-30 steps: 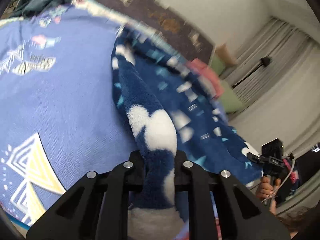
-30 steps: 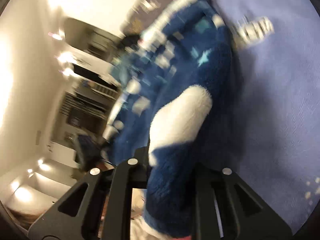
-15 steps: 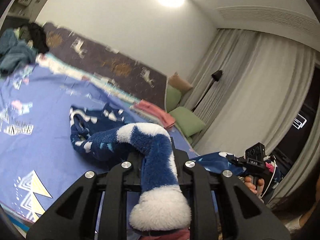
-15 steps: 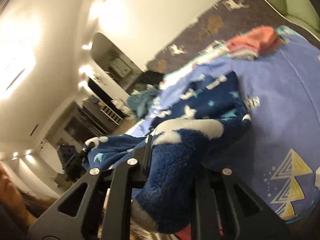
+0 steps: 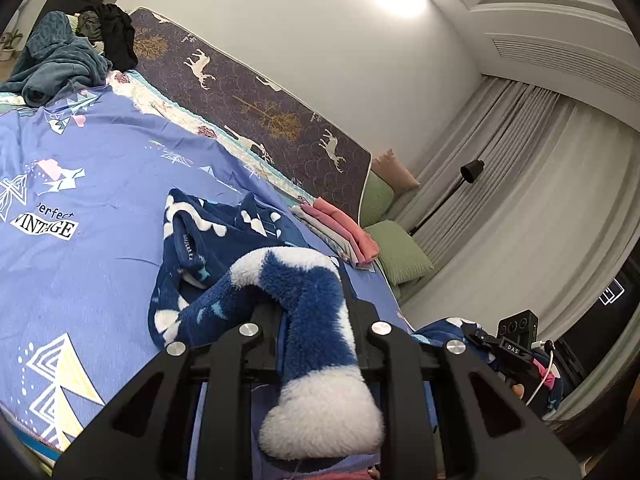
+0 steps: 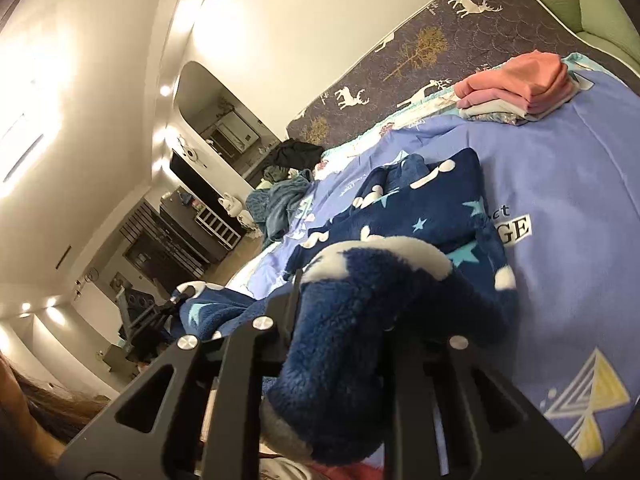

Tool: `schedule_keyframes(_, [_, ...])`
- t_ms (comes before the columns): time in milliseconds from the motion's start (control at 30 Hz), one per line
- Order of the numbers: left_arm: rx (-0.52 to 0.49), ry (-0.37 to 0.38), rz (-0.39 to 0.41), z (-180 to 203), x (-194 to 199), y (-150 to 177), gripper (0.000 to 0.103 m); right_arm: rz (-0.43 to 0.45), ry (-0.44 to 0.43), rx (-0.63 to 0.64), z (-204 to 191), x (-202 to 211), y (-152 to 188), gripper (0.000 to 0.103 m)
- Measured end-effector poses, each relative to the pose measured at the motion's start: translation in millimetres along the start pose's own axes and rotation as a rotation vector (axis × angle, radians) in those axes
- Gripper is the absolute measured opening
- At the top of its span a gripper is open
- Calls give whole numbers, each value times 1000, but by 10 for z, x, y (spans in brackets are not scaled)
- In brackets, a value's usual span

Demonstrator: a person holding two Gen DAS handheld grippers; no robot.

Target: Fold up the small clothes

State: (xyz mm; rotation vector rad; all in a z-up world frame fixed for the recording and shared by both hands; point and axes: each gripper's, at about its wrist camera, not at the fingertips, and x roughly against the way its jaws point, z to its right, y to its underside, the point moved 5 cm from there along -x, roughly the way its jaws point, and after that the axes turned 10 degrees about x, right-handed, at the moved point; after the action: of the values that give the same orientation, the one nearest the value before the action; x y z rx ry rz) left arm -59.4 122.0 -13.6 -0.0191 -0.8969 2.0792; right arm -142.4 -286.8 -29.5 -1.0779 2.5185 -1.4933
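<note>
Between the fingers of the left gripper [image 5: 312, 316] a thick fold of the navy fleece garment [image 5: 208, 240] is pinched, its white-tipped end bulging back toward the camera. Those fingers have just been easing a little wider, yet the pile is still squeezed between them. The right gripper [image 6: 340, 312] has another bunch of the same fleece clamped in its narrow gap, dark blue with a white patch on top; its fingers too have just been opening slightly with the cloth caught between them. From both grips the garment trails forward and down onto the bed [image 5: 100, 152], where the rest of it lies rumpled on the blue patterned cover, stars and white blotches showing, the neck opening turned up.

Just past the garment, near the far edge of the bed, sits a folded stack of pink and pale clothes [image 6: 520, 88]. A heap of teal and black laundry [image 5: 68, 52] is piled at the other far corner. Behind runs a dark headboard with deer and trees [image 5: 256, 108], and green cushions [image 5: 400, 256] lie beyond the bed by the curtains.
</note>
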Motion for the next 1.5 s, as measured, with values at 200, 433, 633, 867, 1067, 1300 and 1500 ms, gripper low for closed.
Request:
schedule_keyframes(200, [43, -6, 14, 7, -257, -233, 20, -5, 1, -38, 238, -183, -210, 18])
schedule_keyframes(433, [65, -46, 95, 99, -747, -696, 20, 21, 16, -75, 500, -396, -597, 18])
schedule_keyframes(633, [64, -79, 158, 155, -1026, -1020, 20, 46, 26, -59, 653, -645, -1020, 18])
schedule_keyframes(867, [86, -243, 128, -326, -1588, -1155, 22, -59, 100, -70, 1099, -1284, -1073, 19])
schedule_keyframes(1067, [162, -454, 20, -1233, -2126, -995, 26, -202, 251, -95, 1642, -1842, -732, 30])
schedule_keyframes(1300, [121, -433, 0, -1299, -2129, -956, 35, -216, 244, -46, 1639, -1819, -698, 39])
schedule_keyframes(1500, [111, -380, 5, -1174, -2030, -982, 46, -232, 281, 35, 1475, -1717, -732, 53])
